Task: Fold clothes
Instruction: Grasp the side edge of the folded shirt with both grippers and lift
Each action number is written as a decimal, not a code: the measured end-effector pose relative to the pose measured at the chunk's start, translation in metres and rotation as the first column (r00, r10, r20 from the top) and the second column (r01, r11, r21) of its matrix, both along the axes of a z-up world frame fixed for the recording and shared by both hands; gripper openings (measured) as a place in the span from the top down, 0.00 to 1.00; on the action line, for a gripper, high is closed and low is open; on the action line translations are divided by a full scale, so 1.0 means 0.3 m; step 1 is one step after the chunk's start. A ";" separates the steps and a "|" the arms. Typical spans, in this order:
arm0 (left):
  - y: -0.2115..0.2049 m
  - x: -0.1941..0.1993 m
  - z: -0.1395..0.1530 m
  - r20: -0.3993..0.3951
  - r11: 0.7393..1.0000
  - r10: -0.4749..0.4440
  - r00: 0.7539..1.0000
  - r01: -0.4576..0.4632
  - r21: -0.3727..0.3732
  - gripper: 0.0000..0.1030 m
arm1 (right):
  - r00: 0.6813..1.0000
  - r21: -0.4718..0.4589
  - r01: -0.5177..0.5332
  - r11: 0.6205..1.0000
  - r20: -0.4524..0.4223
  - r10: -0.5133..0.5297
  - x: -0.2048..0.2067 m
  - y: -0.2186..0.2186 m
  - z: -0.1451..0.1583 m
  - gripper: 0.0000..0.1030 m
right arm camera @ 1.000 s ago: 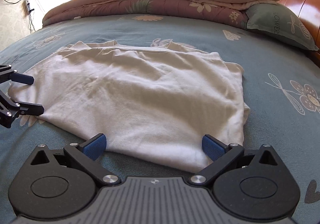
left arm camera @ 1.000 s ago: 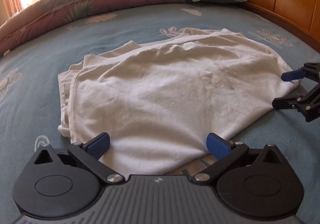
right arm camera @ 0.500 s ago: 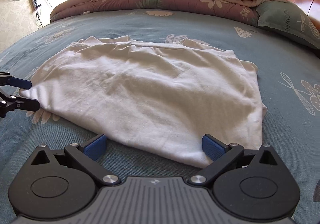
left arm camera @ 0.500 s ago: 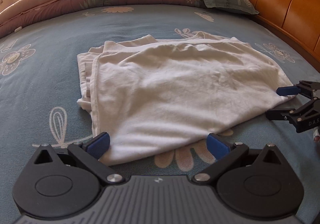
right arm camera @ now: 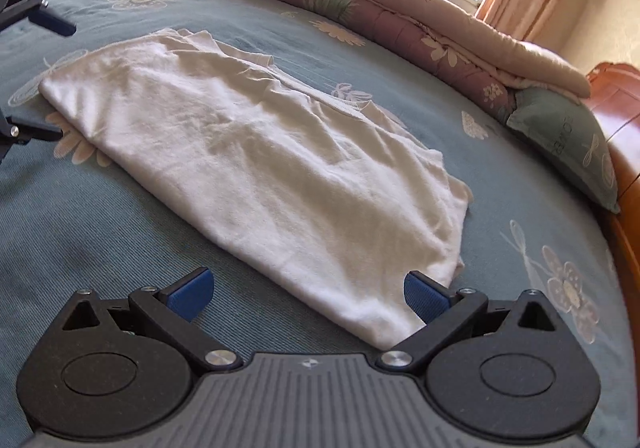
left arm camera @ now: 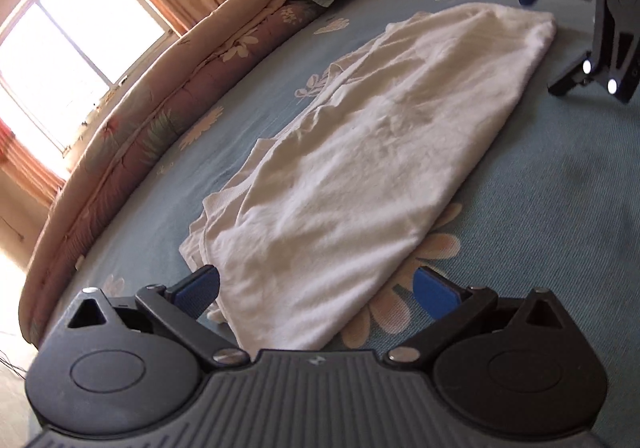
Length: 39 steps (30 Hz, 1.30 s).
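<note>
A white garment (left arm camera: 360, 152) lies folded into a long, wrinkled strip on the blue flowered bedsheet (left arm camera: 540, 208). My left gripper (left arm camera: 316, 288) is open, its blue pads on either side of the garment's near end, low over the sheet. At the far end my right gripper (left arm camera: 550, 36) is also open, beside the far corner. In the right wrist view the same garment (right arm camera: 260, 152) runs away from my open right gripper (right arm camera: 308, 290), whose right pad touches the near corner. My left gripper (right arm camera: 44, 76) straddles the far corner at the left edge. Neither holds cloth.
A rolled floral quilt (right arm camera: 380, 8) lies along the bed's far side under a bright window (left arm camera: 68, 44) with curtains. A green pillow (right arm camera: 568, 144) rests against the wooden headboard (right arm camera: 616, 100). Open sheet (right arm camera: 100, 216) surrounds the garment.
Both grippers have swung and tilted to the garment's two short ends, so the cloth now runs lengthwise away from each camera. Both jaws stay open. The garment has not moved.
</note>
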State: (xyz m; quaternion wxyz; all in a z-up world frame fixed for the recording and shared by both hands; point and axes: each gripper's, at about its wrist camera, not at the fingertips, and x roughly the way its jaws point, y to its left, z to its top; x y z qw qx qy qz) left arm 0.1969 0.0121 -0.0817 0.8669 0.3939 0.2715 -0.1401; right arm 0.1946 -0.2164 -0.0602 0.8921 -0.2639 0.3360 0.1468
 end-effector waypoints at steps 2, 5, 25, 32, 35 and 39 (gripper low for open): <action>-0.026 -0.010 -0.026 0.028 0.994 -0.044 0.999 0.041 0.100 0.01 | 0.999 -0.096 -0.026 0.995 0.028 0.029 -0.001 0.004 -0.012 0.00; -0.065 -0.019 -0.033 0.055 0.982 -0.103 0.993 0.093 0.163 0.01 | 0.995 -0.199 -0.071 0.977 0.057 0.084 0.006 0.028 -0.023 0.00; -0.291 0.153 -0.018 0.116 0.975 -0.220 0.969 0.216 0.047 0.01 | 0.908 -0.442 -0.185 0.878 0.264 0.325 0.022 0.145 0.010 0.00; -0.250 0.160 0.023 0.085 0.978 -0.205 0.975 0.208 -0.031 0.01 | 0.910 -0.430 -0.227 0.874 0.226 0.348 0.073 0.189 -0.070 0.00; -0.227 0.150 0.003 0.052 0.976 -0.215 0.975 0.216 -0.013 0.01 | 0.910 -0.426 -0.199 0.883 0.254 0.328 0.121 0.221 -0.086 0.00; -0.164 0.125 -0.050 0.076 0.970 -0.222 0.972 0.212 0.121 0.01 | 0.921 -0.458 -0.152 0.876 0.256 0.293 0.151 0.173 -0.088 0.00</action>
